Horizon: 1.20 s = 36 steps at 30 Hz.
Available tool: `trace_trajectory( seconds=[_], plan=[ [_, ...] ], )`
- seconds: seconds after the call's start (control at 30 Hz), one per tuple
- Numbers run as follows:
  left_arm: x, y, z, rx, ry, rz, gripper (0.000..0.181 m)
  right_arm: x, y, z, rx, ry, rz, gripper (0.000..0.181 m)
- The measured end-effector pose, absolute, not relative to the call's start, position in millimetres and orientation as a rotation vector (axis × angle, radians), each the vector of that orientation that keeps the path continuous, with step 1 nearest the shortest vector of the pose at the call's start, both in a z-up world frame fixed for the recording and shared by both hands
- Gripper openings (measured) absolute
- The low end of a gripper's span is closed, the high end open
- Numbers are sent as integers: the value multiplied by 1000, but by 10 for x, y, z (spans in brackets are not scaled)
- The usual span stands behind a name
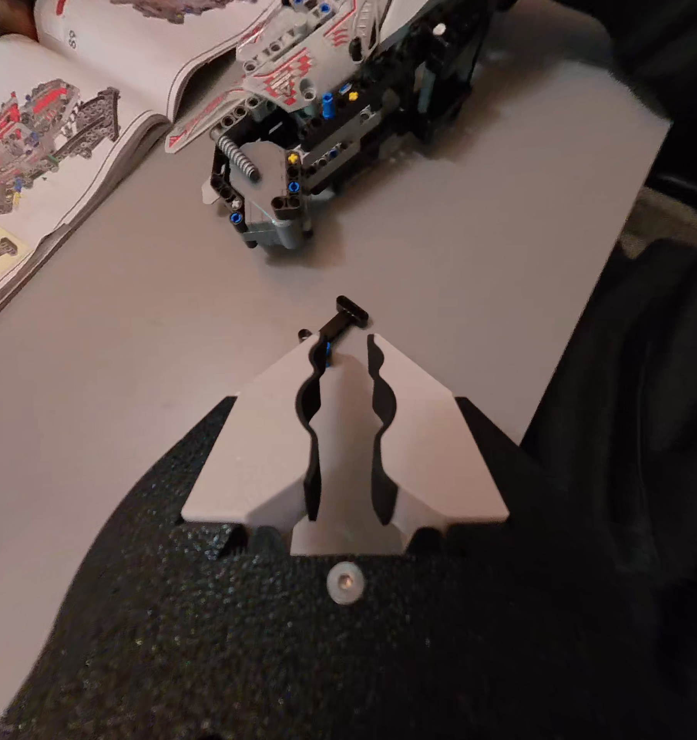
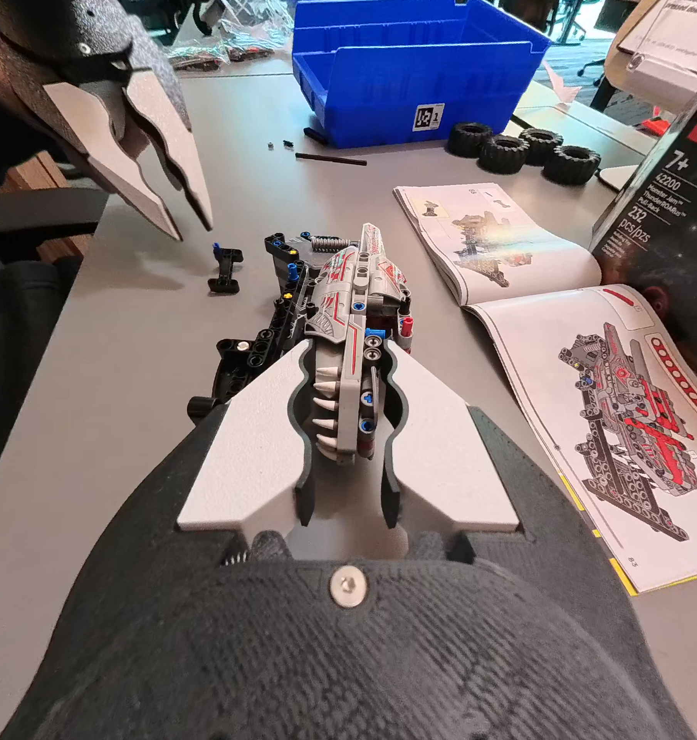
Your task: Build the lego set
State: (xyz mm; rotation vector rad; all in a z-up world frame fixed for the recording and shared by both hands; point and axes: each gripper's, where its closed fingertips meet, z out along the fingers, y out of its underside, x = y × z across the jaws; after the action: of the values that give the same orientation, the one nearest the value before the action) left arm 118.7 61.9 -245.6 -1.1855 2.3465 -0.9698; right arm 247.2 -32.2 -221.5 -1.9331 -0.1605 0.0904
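Observation:
The grey, red and black lego model (image 2: 350, 304) lies on the grey table (image 2: 118, 400), toothed head toward me. My right gripper (image 2: 346, 346) has its jaws closed around that head, pads against both sides. The model's rear frame, with a spring, shows in the left wrist view (image 1: 298, 132). A small black piece with a blue pin (image 1: 344, 318) lies on the table just past my left gripper (image 1: 344, 340), which is open and empty. In the right wrist view the left gripper (image 2: 194, 232) hovers above that piece (image 2: 226, 268).
An open instruction booklet (image 2: 539, 340) lies right of the model, also showing in the left wrist view (image 1: 58, 140). A blue bin (image 2: 410, 72), several black tyres (image 2: 523, 152), a black axle (image 2: 330, 158) and the set's box (image 2: 679, 180) stand farther back. The table edge (image 1: 579, 340) is close. My right fingertips sit around 15 centimetres from my left ones.

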Motion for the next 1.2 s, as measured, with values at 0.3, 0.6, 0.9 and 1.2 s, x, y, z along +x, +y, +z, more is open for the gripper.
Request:
trace_trajectory(
  seconds=[0.3,0.6,0.9,1.2],
  plan=[
    [1277,772,-2579,-1226,2304,-886,0,2418,-333,-2228,-1975,-183,12,34],
    [1330,884,-2467,-1189,2264,-934,5,2441,-506,-2031,-1955,-164,-8,53],
    [1319,1005,-2551,-1222,2331,-832,14,2464,-575,-2139,-2059,-119,-18,55],
    [1352,901,-2570,-1180,2388,-935,1,2207,-532,-1545,-1996,-160,-159,46]
  ],
)
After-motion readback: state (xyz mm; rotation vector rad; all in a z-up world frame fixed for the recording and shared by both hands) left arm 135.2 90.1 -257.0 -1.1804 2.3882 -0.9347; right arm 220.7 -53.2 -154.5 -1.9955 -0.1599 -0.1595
